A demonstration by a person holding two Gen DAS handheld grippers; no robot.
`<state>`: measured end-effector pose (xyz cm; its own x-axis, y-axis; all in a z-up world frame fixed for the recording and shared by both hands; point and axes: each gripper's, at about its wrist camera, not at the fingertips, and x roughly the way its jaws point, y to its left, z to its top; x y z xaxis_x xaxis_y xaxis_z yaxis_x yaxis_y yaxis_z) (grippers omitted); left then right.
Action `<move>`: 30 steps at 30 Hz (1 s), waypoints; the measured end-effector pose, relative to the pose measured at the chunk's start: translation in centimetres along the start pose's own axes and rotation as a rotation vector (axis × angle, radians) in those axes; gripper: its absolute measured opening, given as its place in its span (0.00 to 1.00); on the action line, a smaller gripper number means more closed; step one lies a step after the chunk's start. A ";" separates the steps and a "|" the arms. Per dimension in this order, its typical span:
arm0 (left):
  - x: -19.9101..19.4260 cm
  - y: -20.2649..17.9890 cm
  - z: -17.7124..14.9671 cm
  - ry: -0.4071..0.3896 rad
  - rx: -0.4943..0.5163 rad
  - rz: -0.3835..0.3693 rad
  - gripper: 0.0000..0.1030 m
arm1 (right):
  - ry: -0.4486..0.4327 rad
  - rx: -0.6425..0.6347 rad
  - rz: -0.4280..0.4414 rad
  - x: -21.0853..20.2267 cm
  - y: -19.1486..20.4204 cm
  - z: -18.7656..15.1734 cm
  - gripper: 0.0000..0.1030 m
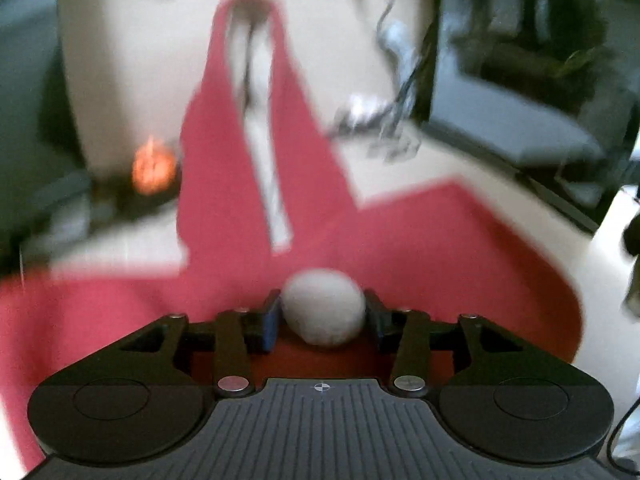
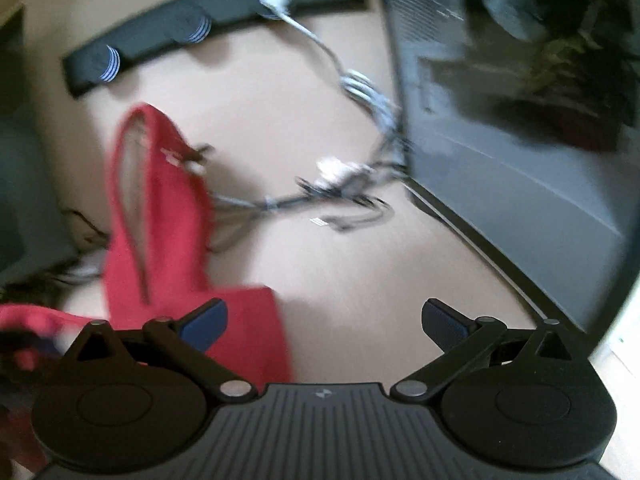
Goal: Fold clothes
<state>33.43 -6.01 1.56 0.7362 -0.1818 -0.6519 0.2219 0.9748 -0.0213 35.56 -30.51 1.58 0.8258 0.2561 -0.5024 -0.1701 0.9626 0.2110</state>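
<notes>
left gripper [image 1: 323,322] jaws pinch a white ball [image 1: 324,307]; right gripper [image 2: 323,320] jaws spread.

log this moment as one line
left gripper: shut on white ball | right gripper: open | red garment: spread on table

Both wrist views look down, close over the pale beige counter [image 1: 120,80]; both take in the red cloth garment [image 1: 420,240] and tangled grey cables [image 2: 340,192]

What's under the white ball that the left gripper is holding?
The white ball sits between the left gripper's fingers, and red garment lies directly beneath it. The garment spreads over the light table; whatever lies under the cloth there is covered.
</notes>
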 end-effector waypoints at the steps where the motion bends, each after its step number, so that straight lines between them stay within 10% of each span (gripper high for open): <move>1: 0.0 0.5 -0.3 0.011 -0.031 -0.001 0.58 | -0.011 -0.007 0.031 0.1 0.7 0.4 1.00; 4: -1.7 1.9 -0.2 -0.008 -0.115 -0.018 0.94 | -0.010 -0.058 0.131 0.8 3.0 1.0 1.00; 11: -3.7 6.0 -1.3 -0.110 -0.250 0.104 0.94 | 0.060 -0.073 0.381 4.3 6.1 -0.4 1.00; 30: 1.8 6.4 -3.0 -0.092 -0.145 0.177 1.00 | 0.125 -0.078 0.389 10.4 5.9 -2.0 1.00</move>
<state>34.26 0.32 -2.02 0.8120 -0.0109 -0.5836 -0.0048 0.9997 -0.0253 42.07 -22.02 -4.06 0.6211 0.6066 -0.4962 -0.5014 0.7942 0.3433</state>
